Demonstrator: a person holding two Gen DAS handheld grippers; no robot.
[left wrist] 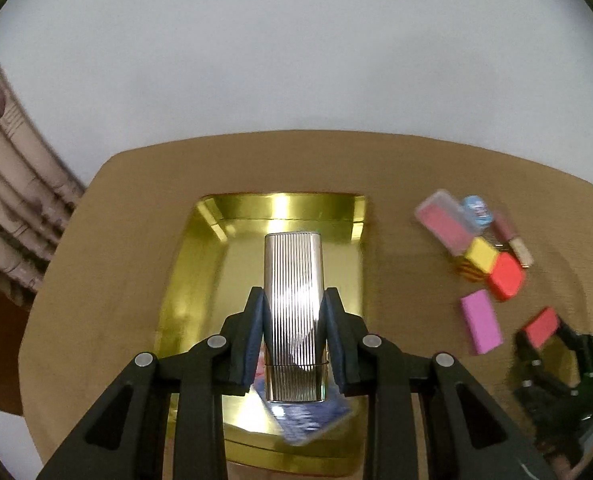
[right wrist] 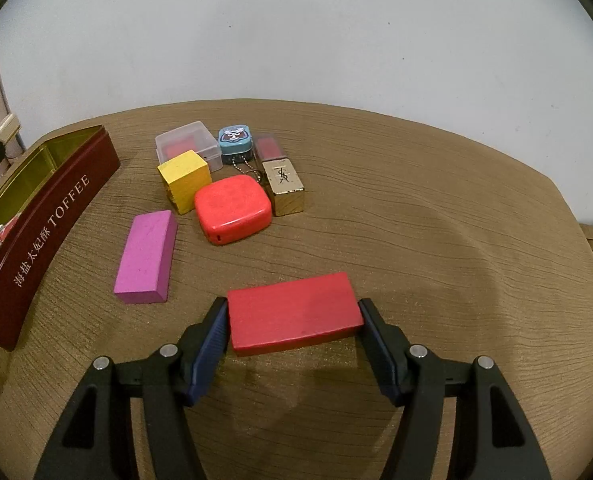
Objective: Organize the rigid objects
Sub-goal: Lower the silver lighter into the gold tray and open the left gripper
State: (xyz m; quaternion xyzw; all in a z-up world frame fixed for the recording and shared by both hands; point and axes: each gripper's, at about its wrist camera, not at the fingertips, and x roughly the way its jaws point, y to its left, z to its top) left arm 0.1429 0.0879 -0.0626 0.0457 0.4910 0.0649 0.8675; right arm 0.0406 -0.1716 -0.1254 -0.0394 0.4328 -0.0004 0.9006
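Note:
My left gripper (left wrist: 294,292) is shut on a ribbed silver case (left wrist: 294,320), held upright in the air over the open gold-lined toffee tin (left wrist: 200,280). A blue printed card pack (left wrist: 308,420) lies in the tin under the case. In the right wrist view my right gripper (right wrist: 294,308) is shut on a red block (right wrist: 294,316), one pad on each short end, low over the brown table (right wrist: 436,240). The same right gripper (left wrist: 552,344) and red block (left wrist: 542,326) show blurred at the right of the left wrist view.
Behind the red block sit a purple block (right wrist: 146,256), a yellow cube (right wrist: 184,178), a red rounded case (right wrist: 232,208), a gold lipstick (right wrist: 284,184), a small blue tin (right wrist: 235,140) and a clear plastic box (right wrist: 186,146). The toffee tin's maroon wall (right wrist: 48,216) stands at the left.

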